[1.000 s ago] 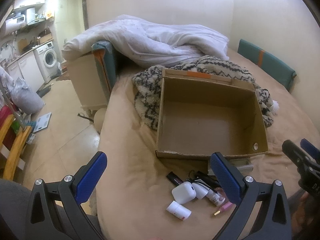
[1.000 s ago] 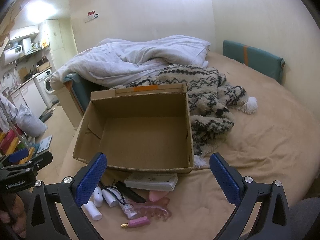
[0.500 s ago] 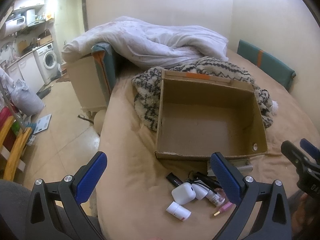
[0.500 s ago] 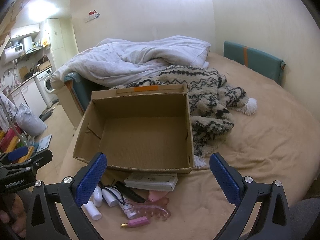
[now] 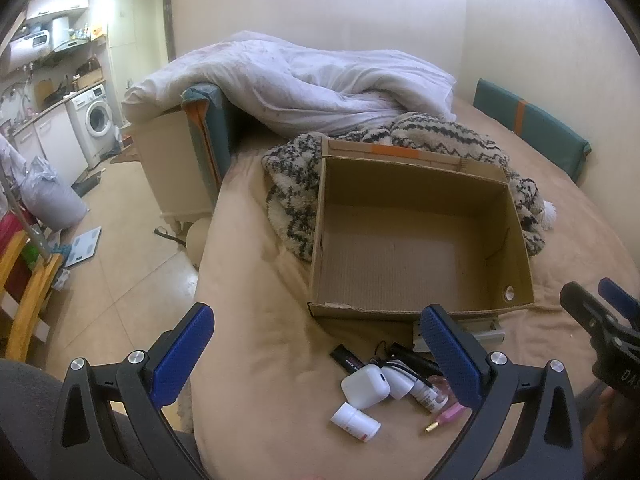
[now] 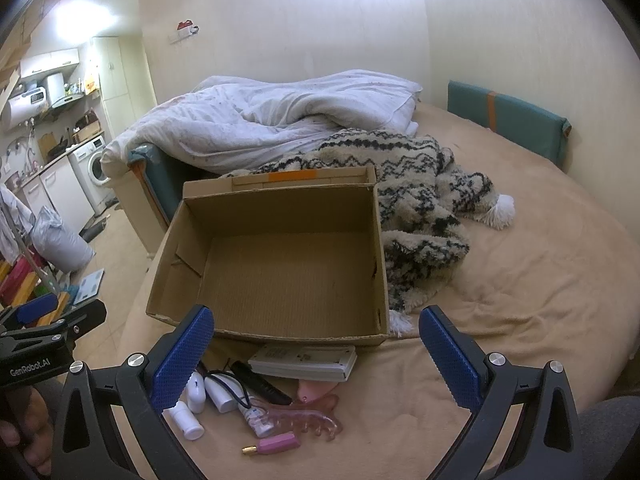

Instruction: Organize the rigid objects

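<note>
Clutter of small rigid items [image 6: 256, 404], white bottles, pink pieces, lies on the bed [image 6: 520, 280] just before an empty cardboard box [image 6: 280, 264]; left gripper [image 5: 320, 356] and right gripper [image 6: 316, 356] both spread wide, holding nothing.

We note the cardboard box [image 6: 280, 276] is matt brown corrugated board, its floor ribbed. The bed cover [image 6: 520, 300] is soft tan cloth, faintly napped. The patterned blanket [image 6: 420, 184] looks shaggy and woolly; the duvet [image 6: 280, 120] is crumpled white fabric. The earbud case [image 5: 365, 385] is smooth glossy white plastic. The massage comb [image 6: 312, 420] is translucent pink plastic.
</note>
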`<state>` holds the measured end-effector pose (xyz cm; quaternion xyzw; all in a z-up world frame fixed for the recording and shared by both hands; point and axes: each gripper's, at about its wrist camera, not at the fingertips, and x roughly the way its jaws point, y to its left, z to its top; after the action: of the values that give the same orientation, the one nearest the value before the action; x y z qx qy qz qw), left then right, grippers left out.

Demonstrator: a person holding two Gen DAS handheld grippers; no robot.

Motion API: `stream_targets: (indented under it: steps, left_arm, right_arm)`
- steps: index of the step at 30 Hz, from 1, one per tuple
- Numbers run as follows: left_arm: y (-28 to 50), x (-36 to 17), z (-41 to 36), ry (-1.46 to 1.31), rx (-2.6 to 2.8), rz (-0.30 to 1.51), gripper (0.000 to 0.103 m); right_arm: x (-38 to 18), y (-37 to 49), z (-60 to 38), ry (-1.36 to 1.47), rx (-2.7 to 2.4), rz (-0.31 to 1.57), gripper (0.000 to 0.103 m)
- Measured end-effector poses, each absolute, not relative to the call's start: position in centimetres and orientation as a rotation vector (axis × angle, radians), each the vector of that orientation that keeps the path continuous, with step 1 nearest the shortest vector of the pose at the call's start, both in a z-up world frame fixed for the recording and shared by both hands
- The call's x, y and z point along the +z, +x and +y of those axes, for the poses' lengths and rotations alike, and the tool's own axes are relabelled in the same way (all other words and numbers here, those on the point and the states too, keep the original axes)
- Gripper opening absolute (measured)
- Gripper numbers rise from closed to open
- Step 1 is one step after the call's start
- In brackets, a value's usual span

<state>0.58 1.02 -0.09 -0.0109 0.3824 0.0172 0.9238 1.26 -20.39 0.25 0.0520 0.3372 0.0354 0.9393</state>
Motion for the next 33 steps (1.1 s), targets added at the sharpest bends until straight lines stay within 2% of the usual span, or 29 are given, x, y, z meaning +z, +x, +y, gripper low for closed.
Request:
stream_targets:
  steps: [9, 15, 19, 24, 33]
  left_arm:
    - [0.6, 0.0, 1.1, -0.016, 0.047, 0.777, 0.103]
    - [1.4, -0.6, 1.9, -0.026, 0.064, 0.836, 0.103]
    - [2.8, -2.9, 2.8, -0.041, 0.087, 0.969, 0.103]
    - [5.0, -8.0, 1.8, 0.02, -0.007, 1.27, 0.101]
    - [5.0, -11.8, -4.8, 0.404, -0.277, 1.442, 0.1]
  right_arm:
    - [0.2, 1.2, -20.4, 0.105, 0.072, 0.69, 0.103]
    - [0.0, 1.3, -20.9, 0.15, 0.077, 0.709, 0.103]
    - [-0.9, 2.0, -21.1, 0.156, 0.061, 0.767, 0.103]
    - [-3.1, 3.0, -21.9, 0.197, 0.061, 0.881, 0.103]
    - [-7.6, 4.4, -22.3, 0.285, 0.124, 1.126, 0.103]
